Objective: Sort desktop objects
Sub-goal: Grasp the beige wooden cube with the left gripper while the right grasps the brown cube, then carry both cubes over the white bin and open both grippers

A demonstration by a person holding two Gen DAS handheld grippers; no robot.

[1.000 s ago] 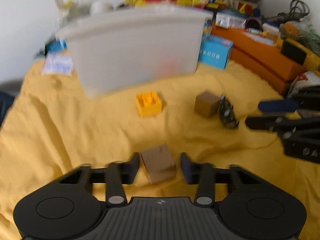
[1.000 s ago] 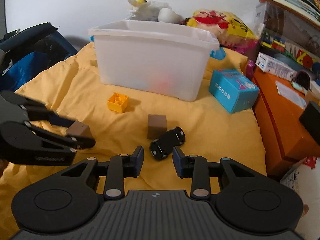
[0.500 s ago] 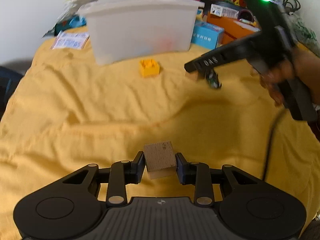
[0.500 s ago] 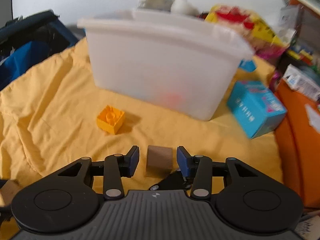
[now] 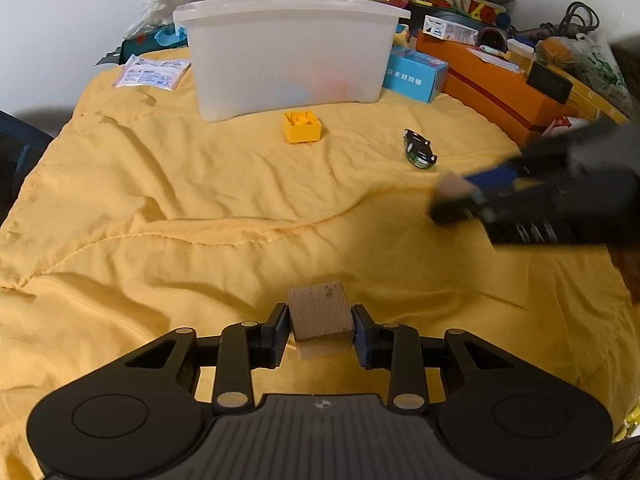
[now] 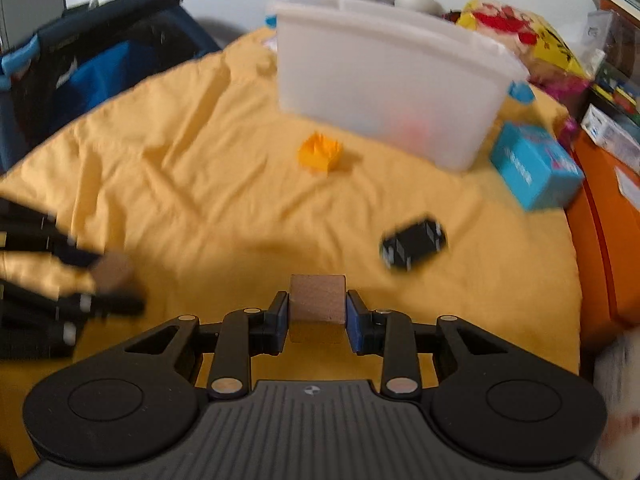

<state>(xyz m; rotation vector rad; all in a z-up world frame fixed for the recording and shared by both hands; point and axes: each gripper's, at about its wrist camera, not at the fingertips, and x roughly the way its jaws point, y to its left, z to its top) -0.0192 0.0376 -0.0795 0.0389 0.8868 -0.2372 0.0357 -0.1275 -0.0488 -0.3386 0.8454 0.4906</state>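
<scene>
My left gripper (image 5: 320,316) is shut on a light wooden cube (image 5: 320,314), held just above the yellow cloth (image 5: 200,208). My right gripper (image 6: 317,300) has a darker brown wooden cube (image 6: 317,298) between its pads; its jaws are closing and the pads press on it. In the left wrist view the right gripper (image 5: 450,200) is a blur at the right with its cube. The left gripper (image 6: 116,280) shows blurred at the left of the right wrist view. A yellow toy brick (image 5: 302,126) and a black toy car (image 5: 419,149) lie on the cloth.
A white translucent bin (image 5: 288,52) stands at the back, with faint coloured shapes inside. Beside it lie a blue box (image 5: 416,74) and orange boxes (image 5: 500,92) under clutter. A packet (image 5: 154,72) lies far left. A dark blue bag (image 6: 80,72) sits off the cloth's left edge.
The right gripper went forward around the brown cube beside the car, closed on it and drew back with it. The left gripper pulled back from the bin with its cube.
</scene>
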